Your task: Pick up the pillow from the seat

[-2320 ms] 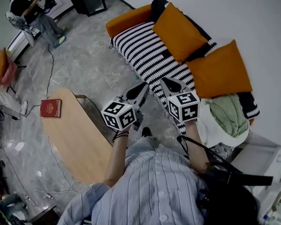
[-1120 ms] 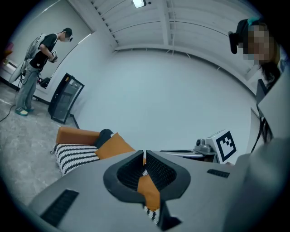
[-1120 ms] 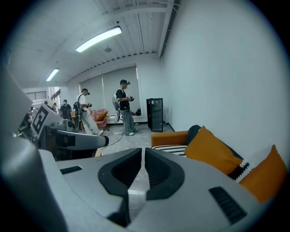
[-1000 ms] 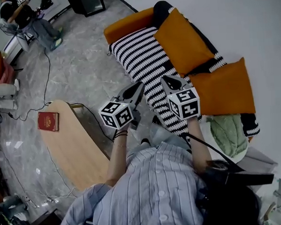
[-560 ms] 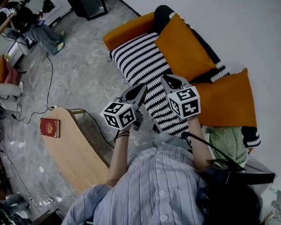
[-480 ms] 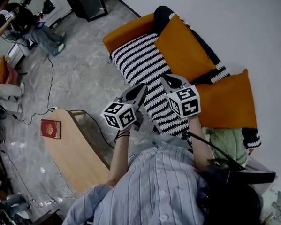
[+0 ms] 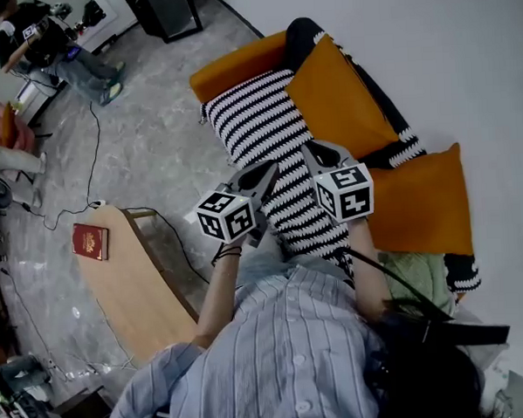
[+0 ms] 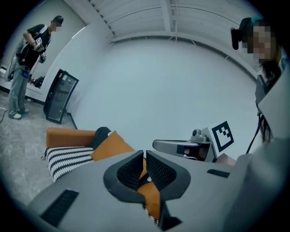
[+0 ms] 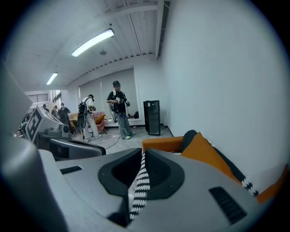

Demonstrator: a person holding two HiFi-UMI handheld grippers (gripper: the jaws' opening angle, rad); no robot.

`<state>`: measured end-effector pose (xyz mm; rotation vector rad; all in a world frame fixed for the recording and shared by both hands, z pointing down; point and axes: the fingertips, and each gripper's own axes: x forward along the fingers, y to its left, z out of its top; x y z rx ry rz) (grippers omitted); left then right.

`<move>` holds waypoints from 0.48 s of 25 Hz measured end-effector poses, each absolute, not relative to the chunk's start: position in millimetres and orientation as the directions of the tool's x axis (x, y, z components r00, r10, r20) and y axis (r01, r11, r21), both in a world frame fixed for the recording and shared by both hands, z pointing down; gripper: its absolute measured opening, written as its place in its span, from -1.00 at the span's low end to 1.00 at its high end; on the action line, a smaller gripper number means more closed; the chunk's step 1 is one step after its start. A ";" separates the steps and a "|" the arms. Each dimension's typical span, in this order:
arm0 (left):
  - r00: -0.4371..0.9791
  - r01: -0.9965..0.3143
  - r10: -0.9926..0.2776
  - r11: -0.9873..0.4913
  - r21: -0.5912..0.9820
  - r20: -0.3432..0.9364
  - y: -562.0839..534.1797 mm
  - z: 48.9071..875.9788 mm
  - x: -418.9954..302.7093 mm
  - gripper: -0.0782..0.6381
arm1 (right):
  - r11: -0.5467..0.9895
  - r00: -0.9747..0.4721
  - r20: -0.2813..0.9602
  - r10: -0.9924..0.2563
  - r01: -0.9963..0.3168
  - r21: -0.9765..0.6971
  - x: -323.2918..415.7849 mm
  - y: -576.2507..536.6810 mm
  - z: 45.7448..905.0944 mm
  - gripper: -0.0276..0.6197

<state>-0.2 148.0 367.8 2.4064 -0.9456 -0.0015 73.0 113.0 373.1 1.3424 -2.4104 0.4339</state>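
Hovering over striped sofa [image 7: 257,117] beside marble floor [image 7: 153,139], left tongs [image 7: 265,170] and right tongs [image 7: 316,150] closed.

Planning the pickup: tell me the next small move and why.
Probably open the right gripper and reach for the orange pillow ahead of it: both it and the left gripper are shut and empty, held above the striped seat, touching no pillow.

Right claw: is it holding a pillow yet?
No, the right claw is shut with nothing between its jaws, and the near orange pillow and far orange pillow sit on the sofa.
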 end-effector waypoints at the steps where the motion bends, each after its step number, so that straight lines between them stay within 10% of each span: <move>1: 0.754 -0.631 -0.624 -0.604 0.486 0.204 147.9 371.3 1.9 -0.75 | 0.499 -0.490 0.438 -0.753 -0.860 -0.104 75.2 111.1 375.0 -0.81; 12: 0.785 -0.606 -0.566 -0.617 0.502 0.252 102.2 403.2 15.1 -0.75 | 0.431 -0.441 0.478 -0.760 -0.892 -0.138 98.0 66.1 404.6 -0.80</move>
